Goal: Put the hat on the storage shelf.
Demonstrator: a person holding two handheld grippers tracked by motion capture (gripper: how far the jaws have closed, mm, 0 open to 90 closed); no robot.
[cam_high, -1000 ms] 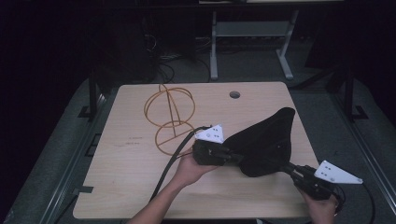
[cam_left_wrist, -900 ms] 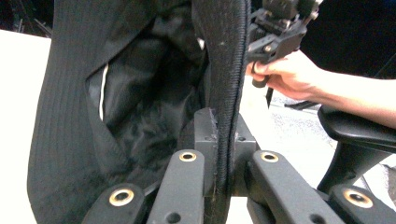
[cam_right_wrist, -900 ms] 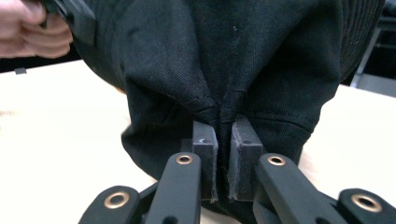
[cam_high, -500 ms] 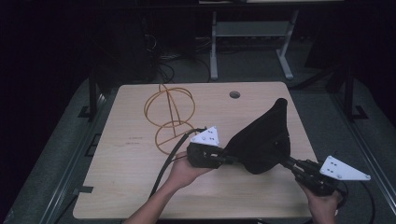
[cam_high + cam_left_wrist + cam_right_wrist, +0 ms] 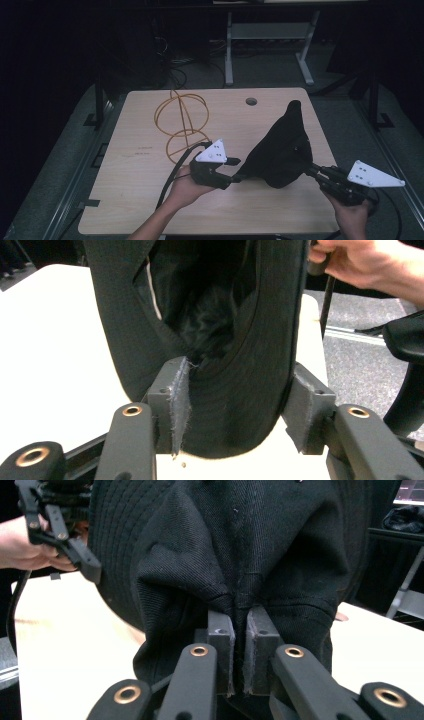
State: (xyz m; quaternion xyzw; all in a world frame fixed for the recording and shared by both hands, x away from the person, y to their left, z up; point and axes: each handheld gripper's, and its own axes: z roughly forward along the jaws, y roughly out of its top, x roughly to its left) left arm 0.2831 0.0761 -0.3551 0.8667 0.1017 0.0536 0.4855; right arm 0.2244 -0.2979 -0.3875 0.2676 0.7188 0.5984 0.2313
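We hold a black cap (image 5: 282, 150) up over the right half of the wooden surface (image 5: 140, 150), its peak tipped toward the far edge and its lower rim hanging just above the wood. Our right gripper (image 5: 316, 172) has its fingers (image 5: 222, 645) pressed together on a fold of the cap's fabric, pinching it from the near right. In the right gripper view the cloth bunches into the seam between the two pads.

Our left gripper (image 5: 234, 176) sits at the cap's lower left edge. Its jaws have just been opening, and in the left gripper view the curved brim (image 5: 235, 410) stands between the spread fingers (image 5: 176, 400). The left pad seems to brush the brim, while the right pad stands just clear, so we judge this no longer a grip.

The cap's long axis runs from the near left, at our left gripper, up and away to the peak. The brim lies straight ahead of the left fingers, so the left hand is the nearer one to it, and pulling back along its own line should free it.

An orange wire frame (image 5: 181, 122) stands well apart to the left.
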